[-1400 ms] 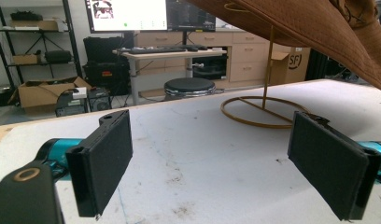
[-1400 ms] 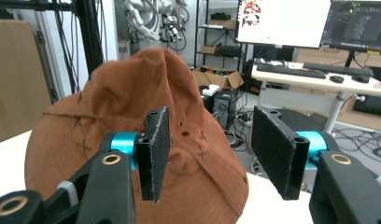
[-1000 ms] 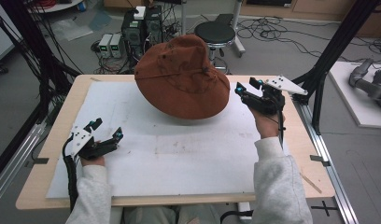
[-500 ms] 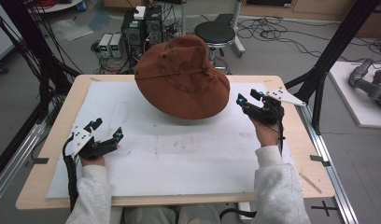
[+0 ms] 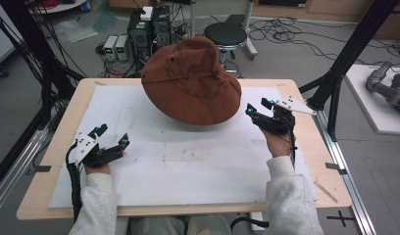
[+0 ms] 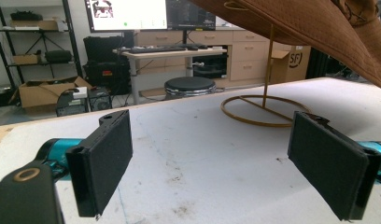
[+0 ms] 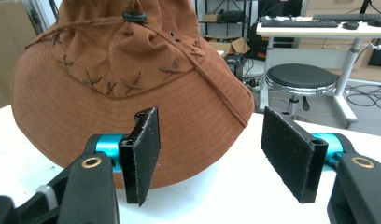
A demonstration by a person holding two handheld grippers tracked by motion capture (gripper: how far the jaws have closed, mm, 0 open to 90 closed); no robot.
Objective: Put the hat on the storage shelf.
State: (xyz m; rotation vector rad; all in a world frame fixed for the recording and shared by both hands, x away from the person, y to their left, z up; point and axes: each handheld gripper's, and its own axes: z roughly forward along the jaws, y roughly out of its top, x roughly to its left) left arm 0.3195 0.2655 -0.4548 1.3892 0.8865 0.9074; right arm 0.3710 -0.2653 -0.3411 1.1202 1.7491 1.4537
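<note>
A brown wide-brimmed hat (image 5: 190, 81) sits tilted on a gold wire stand (image 6: 263, 109) at the back middle of the table. My right gripper (image 5: 258, 106) is low over the table just right of the brim and apart from it. In the right gripper view the hat (image 7: 132, 79) is straight ahead beyond the right gripper (image 7: 216, 149). Its jaws have just been opening and hold nothing. My left gripper (image 5: 112, 135) rests at the front left, open and empty. In the left gripper view the left gripper (image 6: 216, 140) points toward the stand under the brim (image 6: 319, 28).
A white sheet (image 5: 188, 161) covers most of the wooden table (image 5: 51, 156). Black frame posts (image 5: 335, 83) stand at the right and left edges. Behind the table are a black stool (image 5: 226, 34) and computer boxes (image 5: 149, 24) on the floor.
My right gripper has come down toward the table beside the hat's brim, and its jaws have spread a little. The left gripper and the hat have stayed put.
</note>
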